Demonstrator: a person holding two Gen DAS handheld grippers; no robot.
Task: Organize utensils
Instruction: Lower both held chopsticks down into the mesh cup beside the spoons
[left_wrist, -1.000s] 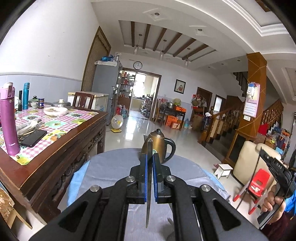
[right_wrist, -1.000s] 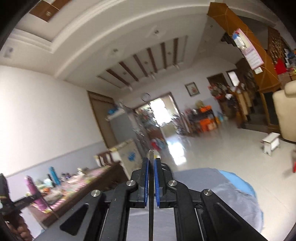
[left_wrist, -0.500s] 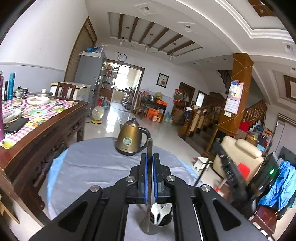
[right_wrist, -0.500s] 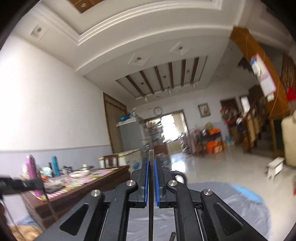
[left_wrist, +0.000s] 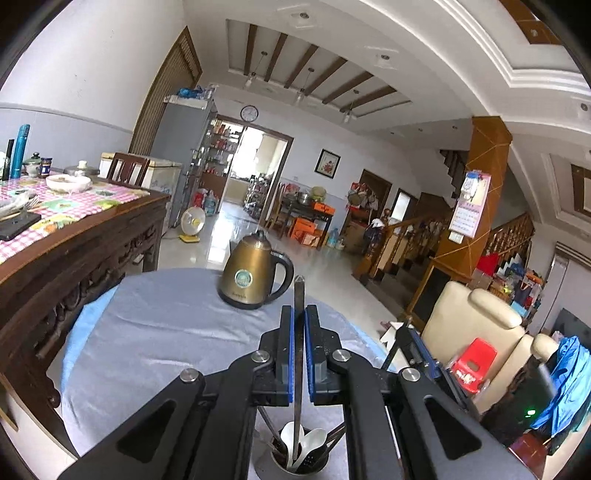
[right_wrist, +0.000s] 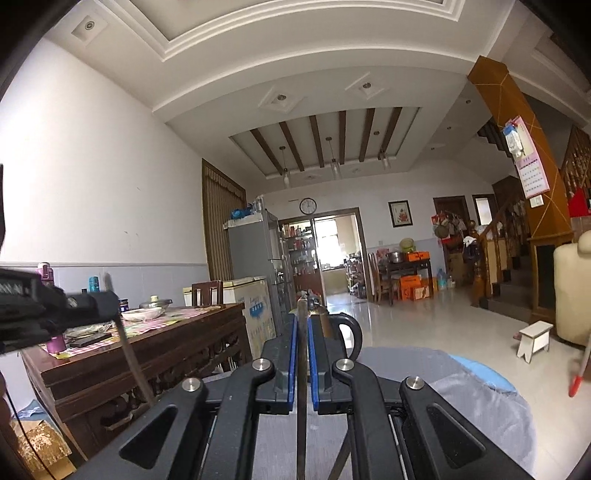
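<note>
On the round tabletop with the grey cloth (left_wrist: 155, 332), a gold metal kettle with a black handle (left_wrist: 251, 275) stands near the far edge. Close to the near edge, low in the left wrist view, sits a small round metal cup (left_wrist: 280, 466) that holds white plastic spoons (left_wrist: 314, 441) and some dark sticks.

The left tool (left_wrist: 299, 350) is clenched on a thin flat metal utensil handle (left_wrist: 298, 332). The handle stands almost straight up between the blue pads. Its top end pokes out above the tool, and its lower end reaches down into the metal cup, among the white spoons.

The right tool (right_wrist: 303, 358) is also clenched, on another thin metal utensil handle (right_wrist: 302, 369). This one stands upright too, and its top pokes up just above the blue pads. Its lower end runs out of the bottom of the picture, so I cannot tell what is under it.

In the right wrist view, the left tool shows at the left edge as a dark shape with its thin metal handle hanging down. A big dark wooden table with a pink checked cloth (left_wrist: 74, 210) stands to the left, with bowls and bottles on it. A cream armchair (left_wrist: 476, 325) is to the right.
</note>
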